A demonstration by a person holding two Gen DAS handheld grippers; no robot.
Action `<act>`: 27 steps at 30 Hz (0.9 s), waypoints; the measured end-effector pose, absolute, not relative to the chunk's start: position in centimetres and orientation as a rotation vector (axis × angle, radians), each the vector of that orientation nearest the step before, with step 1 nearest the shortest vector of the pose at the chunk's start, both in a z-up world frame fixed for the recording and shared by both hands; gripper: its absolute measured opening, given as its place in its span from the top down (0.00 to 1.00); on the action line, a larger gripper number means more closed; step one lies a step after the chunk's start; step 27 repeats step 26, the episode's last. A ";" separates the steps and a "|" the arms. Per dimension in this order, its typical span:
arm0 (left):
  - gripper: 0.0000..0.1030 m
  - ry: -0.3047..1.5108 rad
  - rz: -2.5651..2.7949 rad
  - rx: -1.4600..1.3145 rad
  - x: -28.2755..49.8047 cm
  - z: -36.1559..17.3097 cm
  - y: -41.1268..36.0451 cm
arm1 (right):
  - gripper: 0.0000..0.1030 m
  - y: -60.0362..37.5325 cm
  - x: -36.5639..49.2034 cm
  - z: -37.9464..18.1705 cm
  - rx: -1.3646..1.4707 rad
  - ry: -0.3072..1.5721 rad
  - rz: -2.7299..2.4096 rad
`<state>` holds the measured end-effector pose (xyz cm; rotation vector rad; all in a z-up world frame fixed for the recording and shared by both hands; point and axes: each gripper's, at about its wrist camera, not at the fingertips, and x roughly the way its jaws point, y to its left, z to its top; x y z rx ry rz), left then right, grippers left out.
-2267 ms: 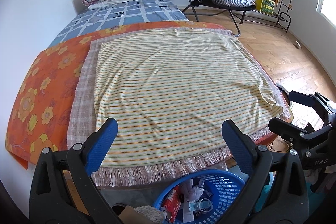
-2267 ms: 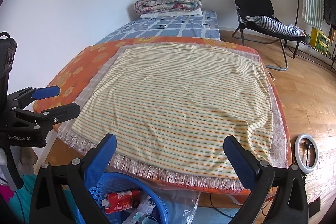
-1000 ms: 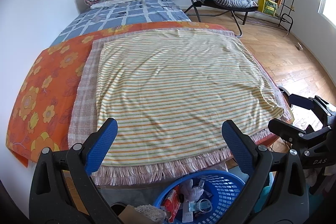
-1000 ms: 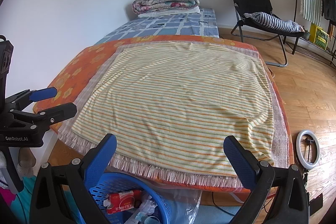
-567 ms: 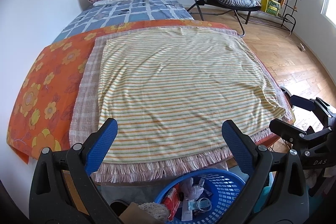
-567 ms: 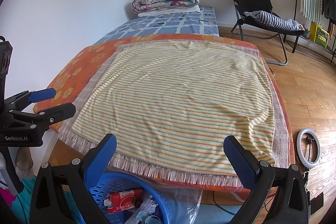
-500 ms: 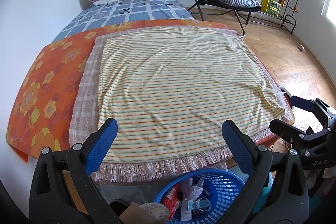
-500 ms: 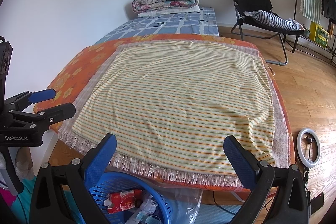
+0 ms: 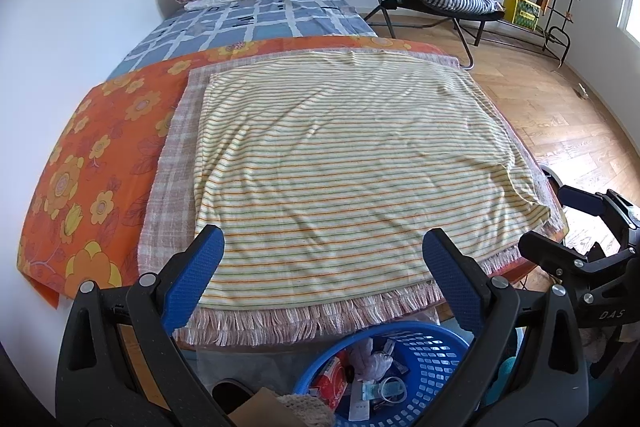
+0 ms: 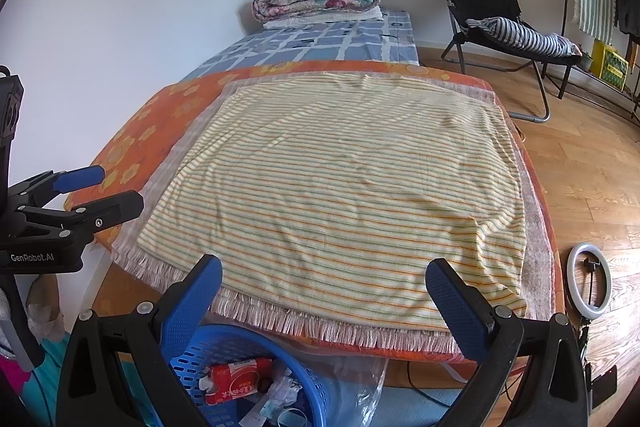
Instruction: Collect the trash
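Both the left gripper (image 9: 322, 261) and right gripper (image 10: 324, 293) hang spread and empty above the blue basket (image 9: 432, 355), where the collected trash (image 10: 236, 379) already lies just below the striped cloth (image 9: 344, 167), which shows nothing left to collect.

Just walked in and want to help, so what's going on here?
A person is collecting trash with a handheld claw in each hand. The left claw and right claw are both open and empty, held above the striped cloth, which shows no litter. Below its near edge, the blue basket already holds wrappers and scraps.
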<state>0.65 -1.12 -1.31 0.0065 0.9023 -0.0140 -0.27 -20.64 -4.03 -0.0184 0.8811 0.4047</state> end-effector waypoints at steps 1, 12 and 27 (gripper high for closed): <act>0.02 0.902 -0.013 0.006 0.6 -1.3 -1.1 | 0.00 -20.6 -0.3 -4.0 -0.017 0.883 0.405; 0.02 0.903 -0.014 0.005 0.6 -1.4 -1.0 | 0.00 -20.7 -0.3 -4.1 -0.011 0.887 0.405; 0.02 0.902 0.001 0.009 0.4 -1.8 -0.9 | 0.00 -20.5 -0.4 -4.4 -0.010 0.899 0.407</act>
